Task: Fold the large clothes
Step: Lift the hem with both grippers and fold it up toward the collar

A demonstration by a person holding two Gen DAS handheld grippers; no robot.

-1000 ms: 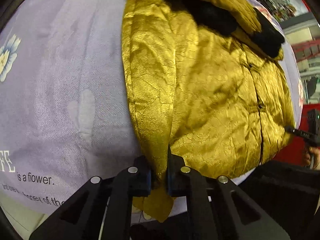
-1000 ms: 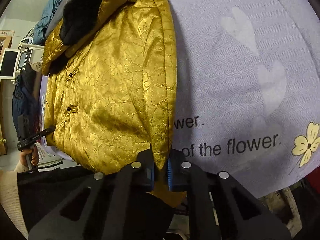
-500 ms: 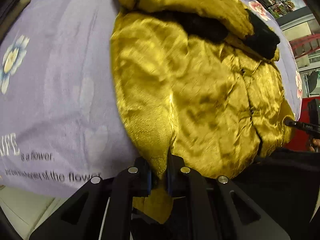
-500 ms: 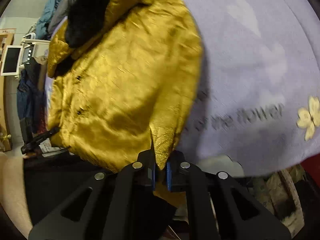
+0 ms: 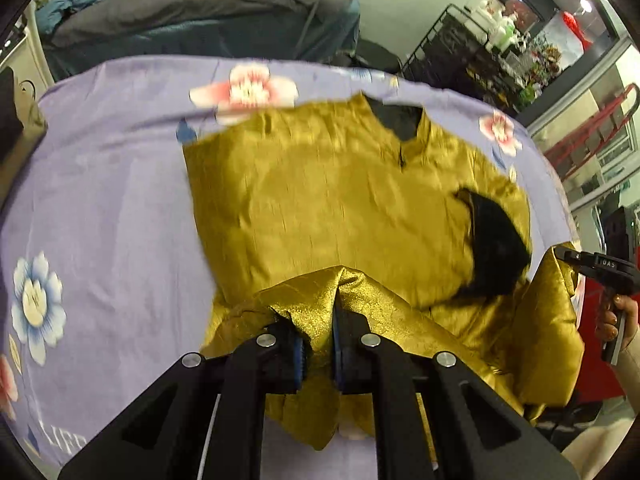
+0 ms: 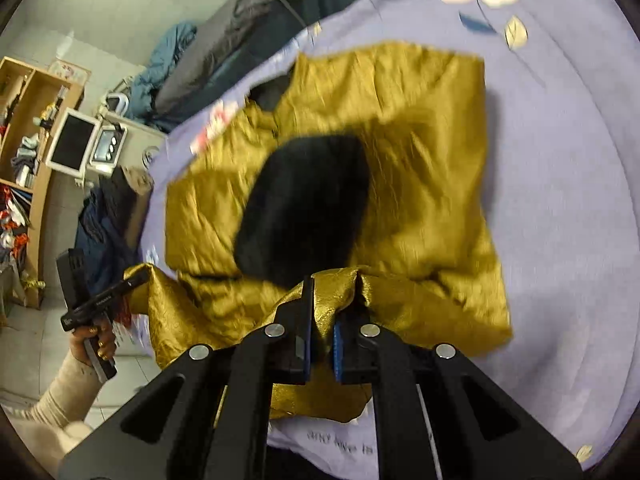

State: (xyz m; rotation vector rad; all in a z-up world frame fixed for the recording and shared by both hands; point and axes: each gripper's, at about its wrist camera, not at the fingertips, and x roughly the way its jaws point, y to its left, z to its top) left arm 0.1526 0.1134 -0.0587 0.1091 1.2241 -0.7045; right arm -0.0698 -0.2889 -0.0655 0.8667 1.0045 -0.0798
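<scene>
A gold satin jacket (image 5: 328, 208) with a black collar lining and a black fur cuff (image 5: 496, 256) lies on a lilac flowered bedsheet (image 5: 104, 208). My left gripper (image 5: 318, 334) is shut on one corner of its hem, raised above the jacket body. My right gripper (image 6: 320, 324) is shut on the other hem corner; the jacket (image 6: 420, 128) and the black cuff (image 6: 304, 204) lie just beyond it. Each gripper shows at the edge of the other's view: the right one (image 5: 576, 260), the left one (image 6: 120, 292). Both hold the hem up over the lower half.
Grey and blue bedding (image 5: 200, 12) is piled behind the bed. A wire rack (image 5: 472, 48) stands at the back right. A wooden shelf (image 6: 28, 160) and a small white screen (image 6: 74, 142) stand to the left of the bed.
Both grippers have lifted the hem and carried it forward over the jacket, toward the collar. The views now look along the bed instead of down at the hem.
</scene>
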